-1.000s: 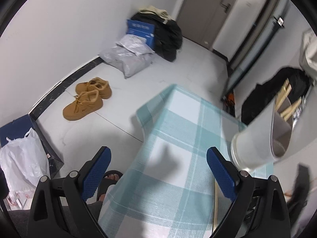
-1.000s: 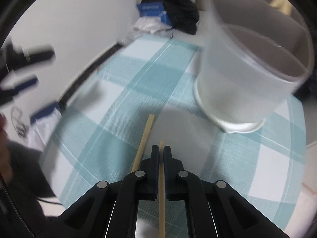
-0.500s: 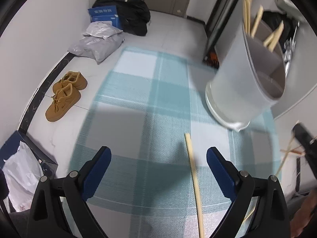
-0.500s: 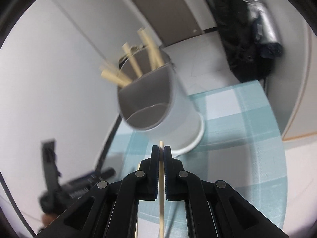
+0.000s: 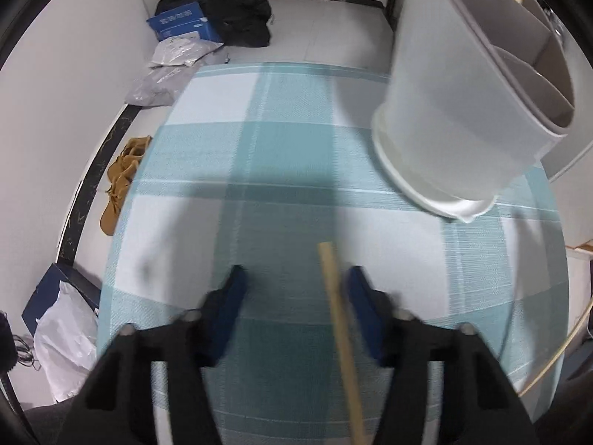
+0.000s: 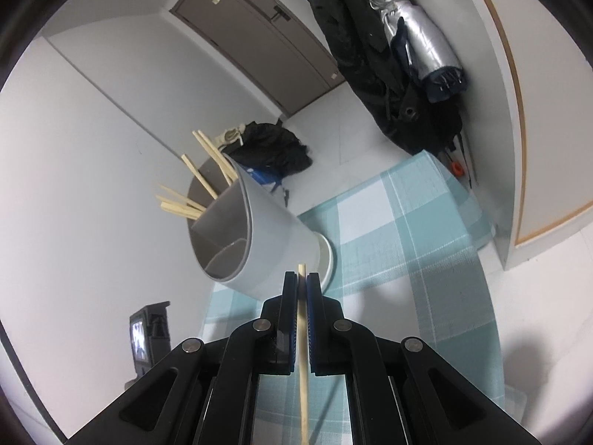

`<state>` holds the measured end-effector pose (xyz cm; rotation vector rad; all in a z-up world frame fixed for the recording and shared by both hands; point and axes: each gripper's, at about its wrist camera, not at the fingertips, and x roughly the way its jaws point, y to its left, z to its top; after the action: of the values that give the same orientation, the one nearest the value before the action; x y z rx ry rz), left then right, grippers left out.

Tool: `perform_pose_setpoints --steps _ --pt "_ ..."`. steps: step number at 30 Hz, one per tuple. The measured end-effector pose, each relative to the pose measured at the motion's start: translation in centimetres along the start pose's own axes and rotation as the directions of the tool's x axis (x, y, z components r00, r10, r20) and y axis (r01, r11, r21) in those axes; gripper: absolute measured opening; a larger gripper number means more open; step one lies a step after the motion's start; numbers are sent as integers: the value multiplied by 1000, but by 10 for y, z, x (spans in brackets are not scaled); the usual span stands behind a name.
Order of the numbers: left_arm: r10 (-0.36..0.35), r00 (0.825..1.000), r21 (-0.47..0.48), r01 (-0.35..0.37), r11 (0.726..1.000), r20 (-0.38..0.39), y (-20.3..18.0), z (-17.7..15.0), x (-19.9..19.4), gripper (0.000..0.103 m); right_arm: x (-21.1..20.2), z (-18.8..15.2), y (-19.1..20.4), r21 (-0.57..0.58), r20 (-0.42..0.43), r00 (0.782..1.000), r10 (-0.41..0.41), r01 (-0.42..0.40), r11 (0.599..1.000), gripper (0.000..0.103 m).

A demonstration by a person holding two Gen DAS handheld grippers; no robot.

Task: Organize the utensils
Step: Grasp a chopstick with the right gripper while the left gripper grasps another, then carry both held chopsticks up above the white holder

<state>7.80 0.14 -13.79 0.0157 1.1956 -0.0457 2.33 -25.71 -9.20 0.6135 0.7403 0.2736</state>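
Left tongs (image 5: 296, 296) closing around chopstick (image 5: 339, 330), which lies near their right pad

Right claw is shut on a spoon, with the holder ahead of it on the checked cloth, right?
Not a spoon: the right wrist view shows the right claw shut on a chopstick. The holder is ahead on the checked cloth.

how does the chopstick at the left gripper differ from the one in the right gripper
The chopstick at the left gripper lies flat on the checked cloth; the right gripper holds its chopstick up off it. The left chopstick sits between jaws that have just been closing, beside one pad, not clearly pinched; the right one is clamped tight. Both are plain pale wooden sticks, outside the holder.
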Motion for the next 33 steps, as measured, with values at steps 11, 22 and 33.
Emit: perform_pose_setpoints --steps 11,22,33 --pt "18 1000 -11 -18 1000 23 -22 0 -10 2 -16 5 4 -29 47 998 30 -29 999 4" --pt "-118 943 -18 130 991 311 -26 -10 -95 2 -26 -7 25 -119 73 997 17 -8 993 4" --pt "-224 884 36 230 973 411 -27 -13 -136 2 -34 -18 55 -228 112 994 18 8 974 4"
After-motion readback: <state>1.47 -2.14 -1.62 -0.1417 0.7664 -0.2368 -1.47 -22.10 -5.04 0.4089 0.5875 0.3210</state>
